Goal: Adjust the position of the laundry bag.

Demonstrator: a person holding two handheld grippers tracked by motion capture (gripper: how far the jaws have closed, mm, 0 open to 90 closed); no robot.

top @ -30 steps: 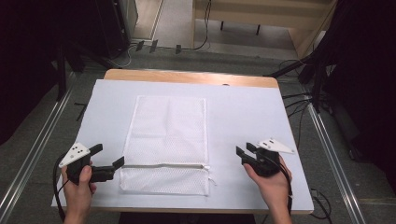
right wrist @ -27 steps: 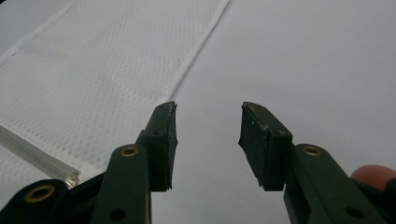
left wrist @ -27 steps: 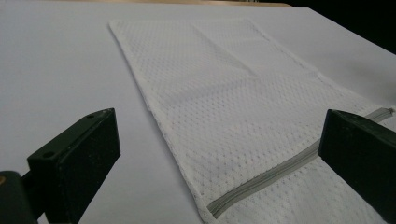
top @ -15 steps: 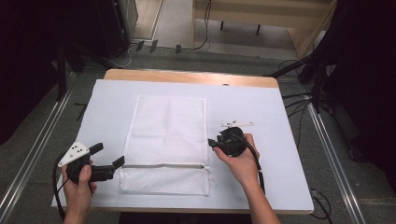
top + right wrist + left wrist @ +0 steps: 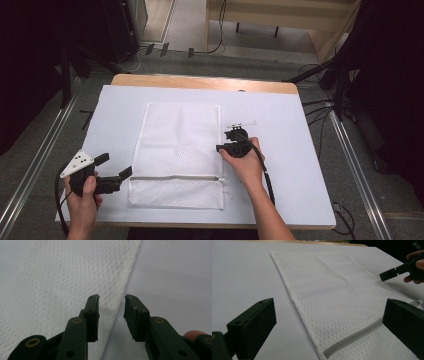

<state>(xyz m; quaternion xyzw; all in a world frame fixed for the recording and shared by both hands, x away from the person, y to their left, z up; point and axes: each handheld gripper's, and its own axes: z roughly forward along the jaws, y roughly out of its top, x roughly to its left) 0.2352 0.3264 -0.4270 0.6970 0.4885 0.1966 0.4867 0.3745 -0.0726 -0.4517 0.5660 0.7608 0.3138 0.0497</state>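
Note:
A white mesh bag (image 5: pixel 180 142) lies flat on the table, with a grey zipper (image 5: pixel 175 177) running across near its front end. My left gripper (image 5: pixel 114 165) rests at the bag's front left corner, open wide and holding nothing. In the left gripper view its jaws (image 5: pixel 329 312) frame the bag (image 5: pixel 332 290) and the zipper (image 5: pixel 352 340). My right gripper (image 5: pixel 227 141) hovers over the middle of the bag's right edge. Its jaws (image 5: pixel 111 302) are open by a narrow gap, and the bag's edge (image 5: pixel 120 285) runs under that gap. Nothing is pinched.
A white cover (image 5: pixel 300 190) spreads over the wooden table (image 5: pixel 200 82). Metal rails (image 5: pixel 357 175) run along both sides on the floor. Cables (image 5: pixel 320 107) lie to the right and behind, and dark equipment stands at the back left.
My right gripper has moved from the table's front right, left and forward, to the bag's right edge, and has turned. The left gripper and the bag have stayed still.

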